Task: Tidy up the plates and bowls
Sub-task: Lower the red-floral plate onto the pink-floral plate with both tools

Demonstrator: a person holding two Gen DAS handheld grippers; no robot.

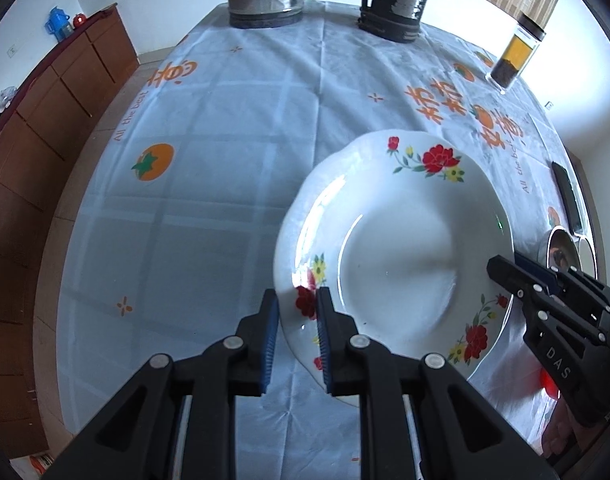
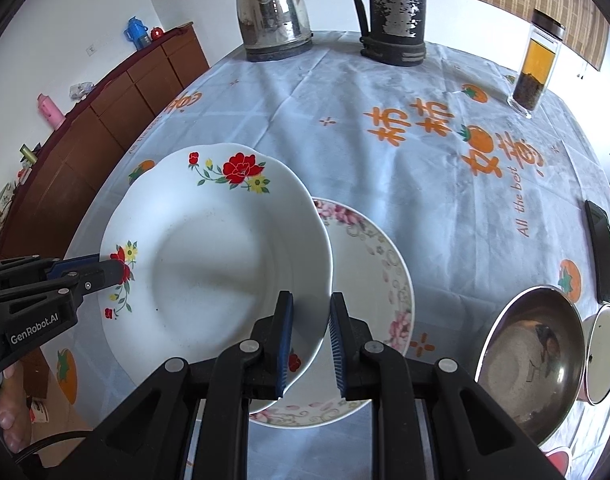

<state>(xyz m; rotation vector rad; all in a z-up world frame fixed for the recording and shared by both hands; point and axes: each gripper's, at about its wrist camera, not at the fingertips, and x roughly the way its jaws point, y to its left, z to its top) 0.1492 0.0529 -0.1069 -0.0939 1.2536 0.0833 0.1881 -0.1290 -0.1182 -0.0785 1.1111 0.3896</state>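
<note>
A white deep plate with red flowers (image 1: 401, 248) (image 2: 217, 256) is held above the table by both grippers. My left gripper (image 1: 297, 308) straddles its left rim, also seen from the right wrist view (image 2: 105, 272). My right gripper (image 2: 311, 316) straddles its right rim, also seen from the left wrist view (image 1: 505, 276). Both pairs of jaws stand narrow around the rim. A flat plate with pink flowers (image 2: 377, 276) lies on the table under the held plate's right side. A steel bowl (image 2: 533, 356) sits at the right with a smaller steel bowl (image 2: 605, 352) beside it.
A steel kettle (image 2: 273, 12), a dark jug (image 2: 393, 12) and a glass tea bottle (image 2: 537, 64) stand along the table's far edge. A black phone (image 2: 603, 256) lies at the right edge. A wooden cabinet (image 2: 105, 128) stands to the left.
</note>
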